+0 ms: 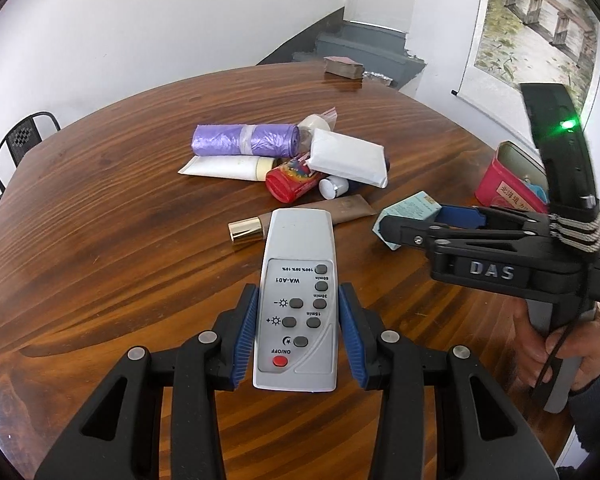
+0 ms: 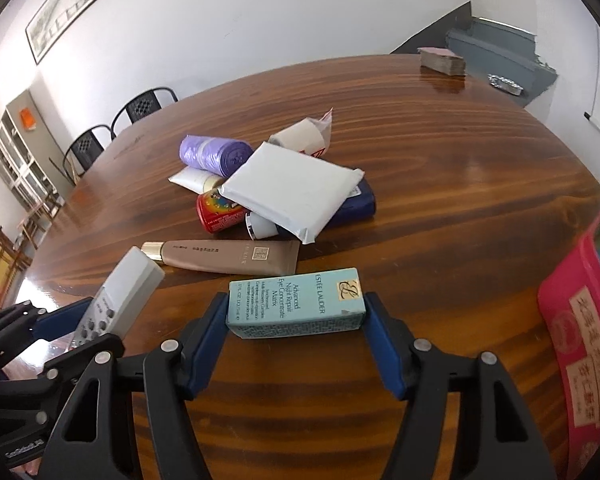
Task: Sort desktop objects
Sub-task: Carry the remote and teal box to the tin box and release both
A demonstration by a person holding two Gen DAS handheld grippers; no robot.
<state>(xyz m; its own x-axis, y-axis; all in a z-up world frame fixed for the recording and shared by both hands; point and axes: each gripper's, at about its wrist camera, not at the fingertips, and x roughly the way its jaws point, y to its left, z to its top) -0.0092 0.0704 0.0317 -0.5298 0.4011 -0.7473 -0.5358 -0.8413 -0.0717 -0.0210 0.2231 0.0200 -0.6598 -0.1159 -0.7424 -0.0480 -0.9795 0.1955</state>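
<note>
Glossy varnished wood table (image 1: pixel 100 208); matt grey plastic remote (image 1: pixel 296 300); paper carton (image 2: pixel 296 304); crinkly purple plastic roll (image 1: pixel 244 140) at twelve o'clock.

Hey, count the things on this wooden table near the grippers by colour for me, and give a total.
Purple: 1, bag roll
White: 2, packet, tube
Red: 2, can, tin
Tan: 1, tube
Grey: 1, remote
Teal: 1, box
Total: 8

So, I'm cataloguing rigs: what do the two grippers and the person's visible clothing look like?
Both are black plastic linkage frames with silver rivets and ribbed blue finger pads. The right gripper carries raised "DAS" lettering, a grey handle, a green light on its black top mount and a band of wound cord. The hand shows a dark grey sleeve.
</note>
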